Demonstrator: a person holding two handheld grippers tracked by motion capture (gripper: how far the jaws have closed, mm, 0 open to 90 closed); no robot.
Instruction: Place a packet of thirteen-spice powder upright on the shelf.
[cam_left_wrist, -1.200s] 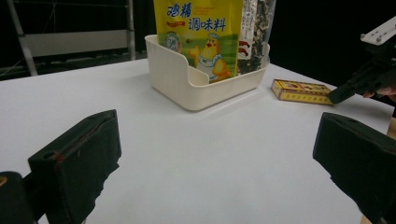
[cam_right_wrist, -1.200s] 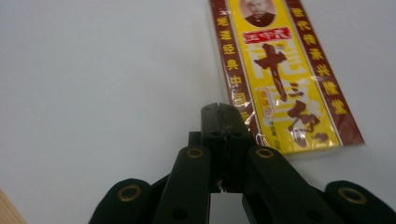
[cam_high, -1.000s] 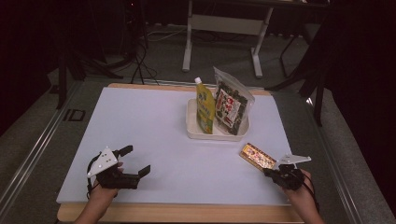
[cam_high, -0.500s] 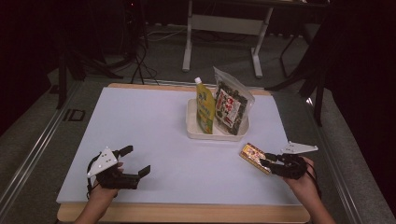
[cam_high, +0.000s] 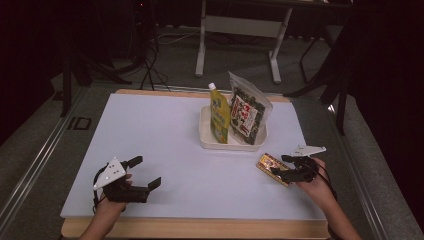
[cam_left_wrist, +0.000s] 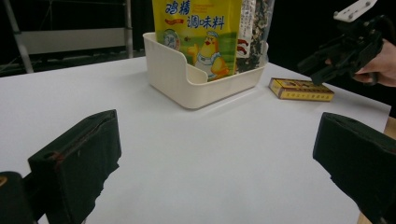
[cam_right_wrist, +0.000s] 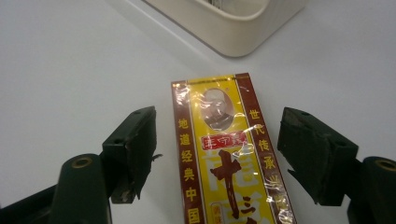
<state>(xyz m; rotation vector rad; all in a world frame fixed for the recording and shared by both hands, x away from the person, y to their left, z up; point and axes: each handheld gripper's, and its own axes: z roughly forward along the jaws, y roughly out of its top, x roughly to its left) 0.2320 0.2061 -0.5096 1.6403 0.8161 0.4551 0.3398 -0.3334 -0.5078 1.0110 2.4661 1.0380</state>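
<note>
A flat yellow and dark-red box (cam_high: 266, 163) (cam_right_wrist: 224, 154) lies on the white table (cam_high: 165, 135) at the right, just in front of the cream tray (cam_high: 204, 131). My right gripper (cam_high: 280, 166) (cam_right_wrist: 224, 140) hovers low over the box's near end. Its jaws have just been opening and now stand on either side of the box without touching it. My left gripper (cam_high: 146, 171) (cam_left_wrist: 215, 158) rests open at the front left with nothing between its jaws. In the left gripper view the right gripper (cam_left_wrist: 312, 72) sits above the box (cam_left_wrist: 301, 89).
The tray (cam_left_wrist: 187, 79) (cam_right_wrist: 233, 28) holds an upright yellow seasoning pouch (cam_high: 219, 116) (cam_left_wrist: 198, 32) and a clear bag of dark seaweed snack (cam_high: 247, 115) (cam_left_wrist: 254, 32). A metal desk frame (cam_high: 240, 25) stands on the floor beyond the table.
My right gripper has moved away from the front edge toward the box, and its jaws have gone from shut to open around the box's near end. The left gripper has stayed put.
</note>
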